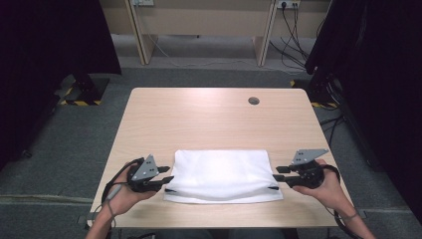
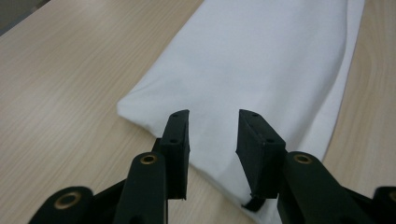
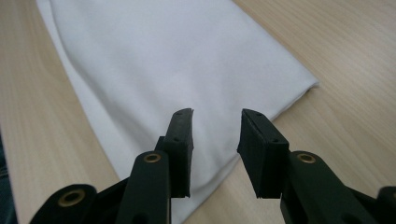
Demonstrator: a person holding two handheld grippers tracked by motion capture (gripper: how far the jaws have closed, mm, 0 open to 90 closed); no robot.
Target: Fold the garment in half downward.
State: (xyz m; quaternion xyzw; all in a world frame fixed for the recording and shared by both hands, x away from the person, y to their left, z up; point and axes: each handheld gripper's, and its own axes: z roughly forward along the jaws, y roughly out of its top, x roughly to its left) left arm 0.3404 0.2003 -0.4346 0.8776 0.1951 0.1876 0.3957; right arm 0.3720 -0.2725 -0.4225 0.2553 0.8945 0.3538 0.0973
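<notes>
A folded white cloth point(image 1: 221, 174) lies flat on the wooden table point(image 1: 199, 119), near its front edge. My left gripper point(image 1: 166, 174) sits at the cloth's left end, jaws open and level with the fabric. In the left gripper view the cloth point(image 2: 261, 60) stretches away between and beyond the open jaws of that gripper point(image 2: 212, 135). My right gripper point(image 1: 277, 174) is at the cloth's right end, also open. The right gripper view shows the cloth point(image 3: 177, 65) under and ahead of the open gripper point(image 3: 215, 137), with nothing pinched.
A small round grommet point(image 1: 254, 101) is set in the table at the back right. Black curtains hang at both sides, with stand feet point(image 1: 84, 92) on the grey carpet. Cables point(image 1: 293, 45) trail on the floor behind the table.
</notes>
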